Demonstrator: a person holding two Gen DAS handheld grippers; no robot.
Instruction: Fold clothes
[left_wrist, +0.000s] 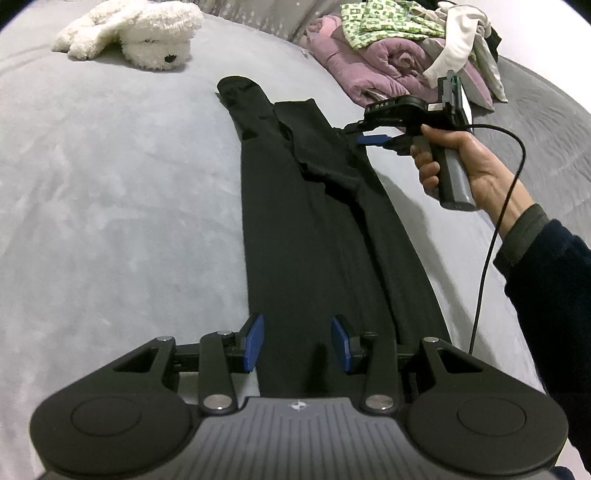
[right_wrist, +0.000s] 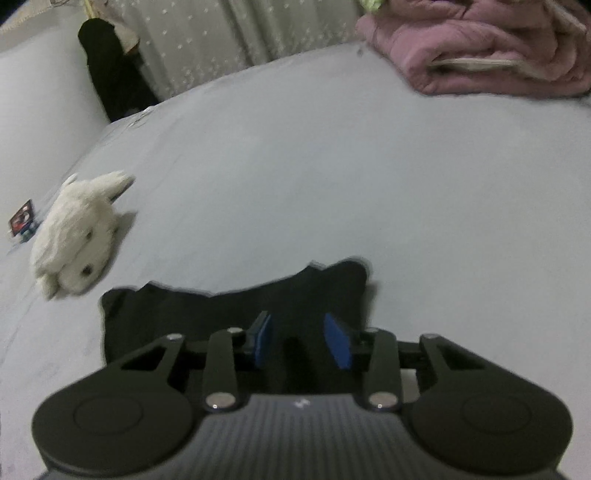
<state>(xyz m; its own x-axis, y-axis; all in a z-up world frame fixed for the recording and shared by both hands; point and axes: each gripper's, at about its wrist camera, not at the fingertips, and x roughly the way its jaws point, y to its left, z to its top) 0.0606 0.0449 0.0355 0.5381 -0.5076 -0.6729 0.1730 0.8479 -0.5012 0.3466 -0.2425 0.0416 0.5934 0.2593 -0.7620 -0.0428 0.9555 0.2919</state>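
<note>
Black trousers (left_wrist: 321, 229) lie stretched lengthwise down the grey bed (left_wrist: 110, 221), the two legs laid side by side and overlapping, so the garment makes one long narrow strip, a shape that suits folding end to end. Far left, a white plush dog (left_wrist: 136, 33) rests well clear of the cloth, out of the working lane. Coming across to the middle, the left gripper (left_wrist: 297, 343) sits low over the near end of the trousers, blue pads spread apart with black fabric showing between them, nothing pinched. It looks placed to take hold of that end. Further right, the right gripper (left_wrist: 373, 134) comes in from the side at the far part of the strip, held by a hand (left_wrist: 454, 166) in a dark sleeve; its own camera shows the pads (right_wrist: 336, 345) parted over a rumpled black edge (right_wrist: 236, 291), gripping nothing. One tool at each end makes sense for keeping a long, limp piece straight. Far right, a heap of pink and green clothes (left_wrist: 399, 48) sits near the bed's far edge. Whether that pile is waiting or finished, I cannot tell.
</note>
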